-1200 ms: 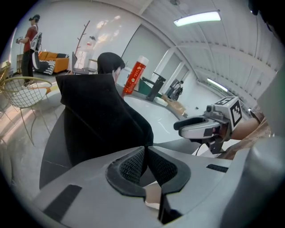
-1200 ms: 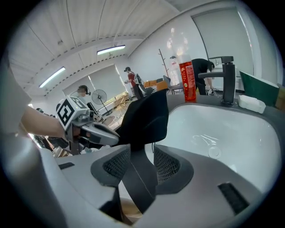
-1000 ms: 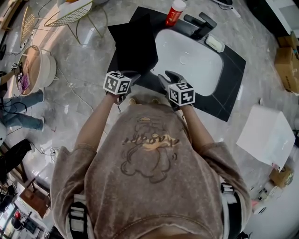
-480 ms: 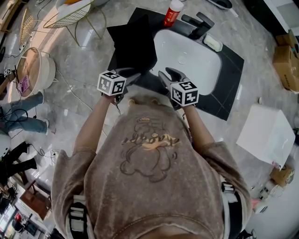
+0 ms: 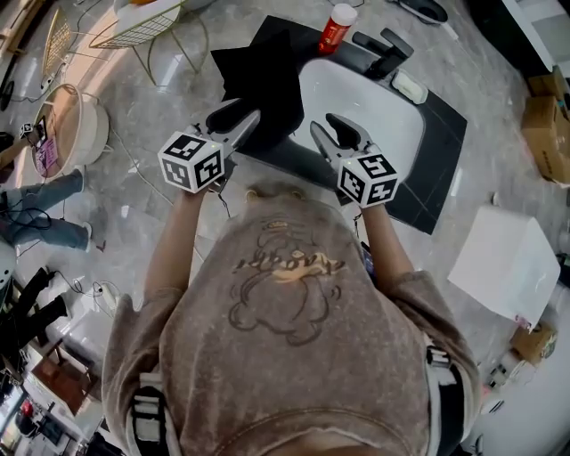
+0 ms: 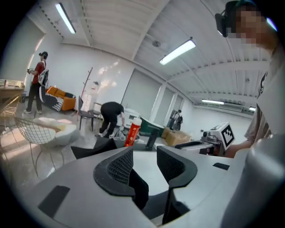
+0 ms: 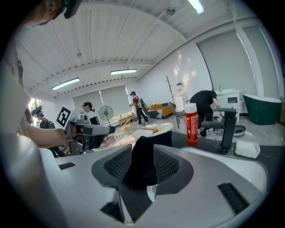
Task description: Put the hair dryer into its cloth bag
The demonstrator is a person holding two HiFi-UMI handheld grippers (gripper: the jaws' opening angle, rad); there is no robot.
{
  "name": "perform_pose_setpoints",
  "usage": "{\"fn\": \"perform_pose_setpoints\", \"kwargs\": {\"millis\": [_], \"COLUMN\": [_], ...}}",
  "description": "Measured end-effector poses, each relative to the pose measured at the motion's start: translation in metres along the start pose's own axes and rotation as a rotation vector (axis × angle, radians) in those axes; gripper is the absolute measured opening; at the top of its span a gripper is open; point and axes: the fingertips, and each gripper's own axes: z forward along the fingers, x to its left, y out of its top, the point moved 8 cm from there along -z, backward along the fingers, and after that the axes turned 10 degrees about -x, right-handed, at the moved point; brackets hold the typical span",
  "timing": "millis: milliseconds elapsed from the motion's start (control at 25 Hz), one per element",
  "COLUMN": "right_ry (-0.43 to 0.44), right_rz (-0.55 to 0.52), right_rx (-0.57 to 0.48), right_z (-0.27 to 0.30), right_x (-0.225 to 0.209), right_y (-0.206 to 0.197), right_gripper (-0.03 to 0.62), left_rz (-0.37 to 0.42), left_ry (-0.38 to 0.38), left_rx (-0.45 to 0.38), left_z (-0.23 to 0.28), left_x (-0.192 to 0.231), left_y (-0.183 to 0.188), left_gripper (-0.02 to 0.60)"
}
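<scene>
Head view looks down on a dark counter (image 5: pixel 436 178) with a white sink (image 5: pixel 374 116) set in it. On the left part of the counter, just beside the sink, sits the black bag (image 5: pixel 263 76). It stands in a lumpy heap with a pointy top. No hair dryer shows in any view. I think it may be inside the bag already, but I cannot see in.

Both grippers are held up in the air in front of the person. The left gripper (image 5: pixel 239 114) is near the bag's near side and does not touch it. Its jaws have just been opening. They stand apart, and nothing is between them. The right gripper (image 5: pixel 324 125) is over the near edge of the sink. Its jaws stand apart too and hold nothing. In the right gripper view the bag shows through the gap, but it lies farther off, not in the jaws.

Behind the sink are a black tap (image 5: pixel 385 49), a red bottle (image 5: pixel 337 27) with a white cap, and a small white soap (image 5: pixel 410 86).

The bag looks soft, light and floppy. I think it will sag and fold if grabbed in the middle, so the cloth edge at its mouth is the best place to pinch. A hair dryer should be hard, smooth and a bit slippery, so its handle is the safe place to hold.
</scene>
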Motion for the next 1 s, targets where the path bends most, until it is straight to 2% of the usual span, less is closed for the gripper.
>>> {"fn": "perform_pose_setpoints", "kwargs": {"millis": [240, 480, 600, 680, 1000], "right_ry": [0.004, -0.053, -0.046, -0.062, -0.116], "right_rz": [-0.067, -0.071, -0.095, -0.103, -0.111], "right_rx": [-0.141, -0.289, -0.272, -0.256, -0.169], "right_z": [-0.006, -0.014, -0.013, -0.014, -0.014], "right_x": [0.009, 0.009, 0.013, 0.012, 0.009], "right_y": [0.031, 0.034, 0.025, 0.019, -0.013], "right_gripper": [0.138, 0.137, 0.133, 0.105, -0.011], "left_rz": [0.056, 0.144, 0.165, 0.172, 0.128], "left_ry": [0.063, 0.185, 0.212, 0.229, 0.293], "left_rx": [-0.134, -0.246, -0.271, -0.263, -0.229], "left_z": [-0.024, -0.039, -0.047, -0.050, -0.056], "left_x": [-0.016, -0.008, -0.004, -0.004, 0.004], "left_y": [0.021, 0.005, -0.002, -0.007, -0.038], "left_gripper": [0.166, 0.196, 0.196, 0.194, 0.034]}}
